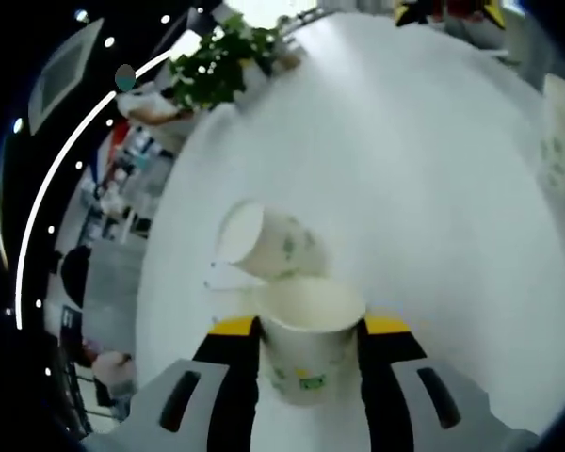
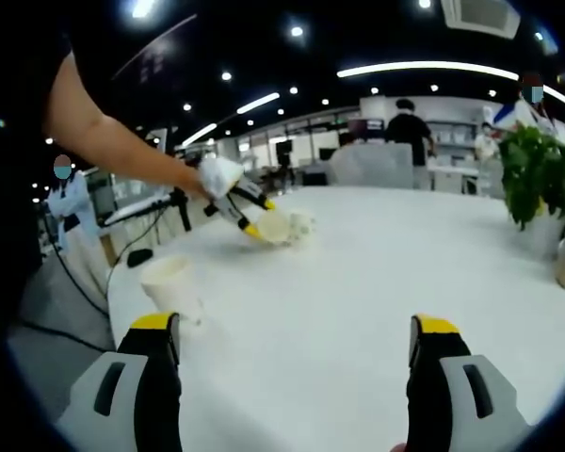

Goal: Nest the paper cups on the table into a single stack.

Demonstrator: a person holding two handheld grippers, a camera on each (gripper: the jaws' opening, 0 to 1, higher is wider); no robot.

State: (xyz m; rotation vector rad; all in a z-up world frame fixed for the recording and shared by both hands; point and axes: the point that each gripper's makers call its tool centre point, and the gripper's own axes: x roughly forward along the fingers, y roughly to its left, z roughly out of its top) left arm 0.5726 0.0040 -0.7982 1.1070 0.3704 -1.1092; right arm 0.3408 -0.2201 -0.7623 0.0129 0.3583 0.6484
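My left view looks down close on the bench (image 1: pixel 433 169); my right looks level across it, sharing the plant (image 2: pixel 537 174).

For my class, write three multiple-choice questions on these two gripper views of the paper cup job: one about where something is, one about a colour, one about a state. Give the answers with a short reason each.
1. Where is the tipped-over cup?
A. on the white table, just beyond the held cup
B. on the floor
C. inside the plant pot

2. What colour are the tips of the right gripper?
A. red
B. yellow
C. blue

3. What is the left gripper doing?
A. hanging open over bare table
B. closed on a plant leaf
C. closed on an upright cup

Answers:
1 A: in the left gripper view it lies on its side on the table, right behind the held cup.
2 B: both tips show yellow in the right gripper view.
3 C: the jaws press the held cup's sides, its mouth facing up.
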